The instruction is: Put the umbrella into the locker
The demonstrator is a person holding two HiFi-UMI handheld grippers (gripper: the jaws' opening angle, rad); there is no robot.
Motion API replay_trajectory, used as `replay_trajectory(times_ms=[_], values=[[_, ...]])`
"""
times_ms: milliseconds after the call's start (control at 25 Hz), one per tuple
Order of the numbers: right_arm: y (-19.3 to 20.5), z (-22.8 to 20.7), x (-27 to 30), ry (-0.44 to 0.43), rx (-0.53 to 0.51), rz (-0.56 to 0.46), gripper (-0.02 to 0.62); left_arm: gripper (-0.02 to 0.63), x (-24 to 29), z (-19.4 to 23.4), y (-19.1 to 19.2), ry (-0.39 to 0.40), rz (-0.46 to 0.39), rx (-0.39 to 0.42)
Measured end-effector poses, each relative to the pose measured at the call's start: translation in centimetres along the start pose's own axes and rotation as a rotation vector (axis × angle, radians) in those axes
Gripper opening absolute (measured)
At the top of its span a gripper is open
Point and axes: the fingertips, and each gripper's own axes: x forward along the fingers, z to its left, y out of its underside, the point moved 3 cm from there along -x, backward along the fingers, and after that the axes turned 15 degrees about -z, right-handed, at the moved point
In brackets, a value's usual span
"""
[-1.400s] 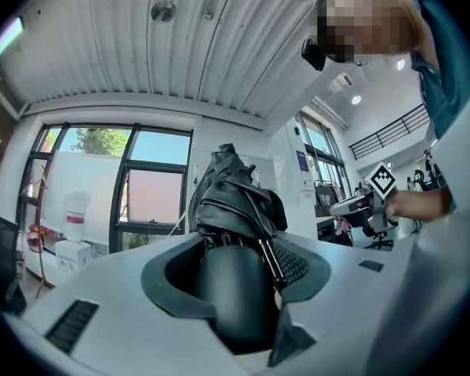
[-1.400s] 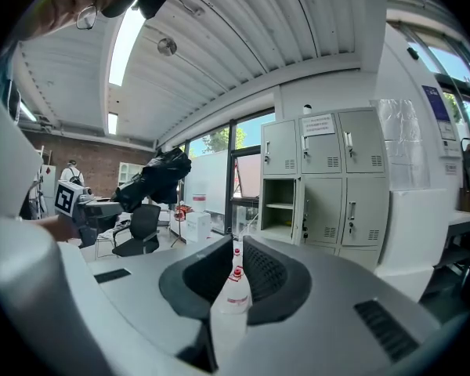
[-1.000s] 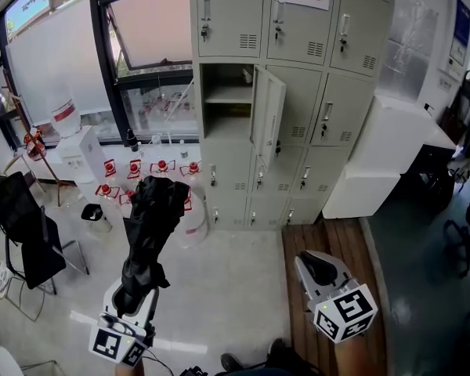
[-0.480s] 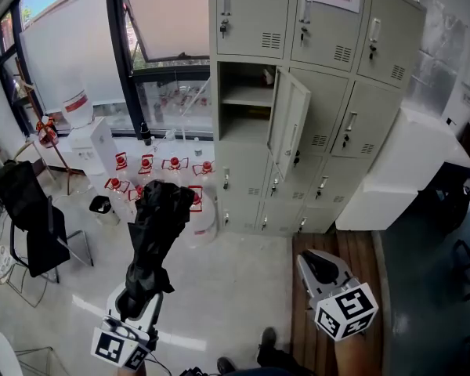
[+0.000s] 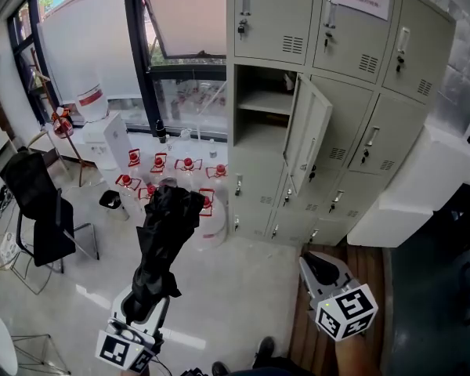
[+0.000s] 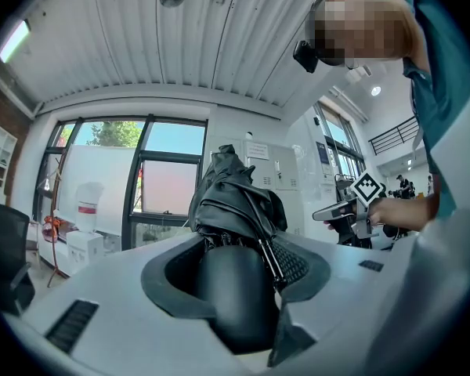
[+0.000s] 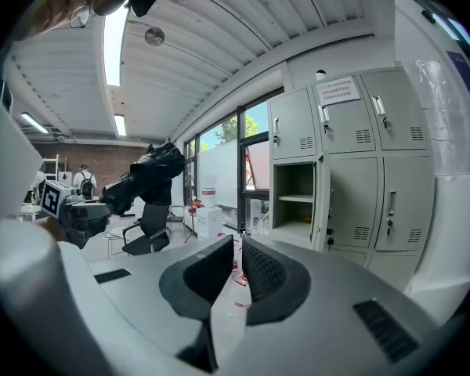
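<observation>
Moved since the earlier head view: locker bank (image 5: 274,22) now sits larger and further toward 3 o'clock in frame, as the person has walked closer. Both grippers keep their places at the bottom edge.

Item: umbrella (image 5: 163,237), folded. It is held out over the pale floor with its tip toward 12 o'clock, well apart from the locker.

Holder: left gripper (image 5: 146,302). Jaws stand about half spread and clamped on the handle, which fills the gap between them.

Spare: right gripper (image 5: 321,269). Jaws are drawn almost together with only a slit between them and nothing in it.

Handling: the step judged in hand is the carry to the open compartment (image 5: 260,128), at 1 o'clock from the umbrella.
- Keep the handle grip firm, as the loose canopy may flop or snag.
- Lead tip-first into the taller space under the shelf (image 5: 265,104), clear of the door (image 5: 309,135) edge.
- Release only once the umbrella rests on the compartment floor.
- The free gripper could steady the door.

Materials:
- Umbrella: black crumpled fabric bunched round thin metal ribs, with a smooth rounded dark handle.
- Grippers: grey moulded shells with dark ribbed pads.
- Locker: grey painted sheet steel, boxy, with vent slots and small handles.
- Floor at 12 o'clock: clear red-capped water bottles (image 5: 186,165).
- At 9 o'clock: black chair (image 5: 35,206).
</observation>
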Motion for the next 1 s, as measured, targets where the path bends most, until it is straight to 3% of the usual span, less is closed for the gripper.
replay_trajectory(times_ms=[320,680,1000], values=[[0.3,-3.0,2.9,-0.047,0.012,0.011,0.046,0.222,3.2,-0.6,0.3,-0.028,-0.028,-0.021],[-0.3,-8.5,4.2,-0.083,0.024,-0.01,0.046,0.222,7.1,-2.2,1.3,-0.091,0.005,-0.009],[0.7,-14.1,3.5,-0.063,0.04,-0.019,0.046,0.222,11.0,-4.9,3.1,-0.077,0.002,-0.012]])
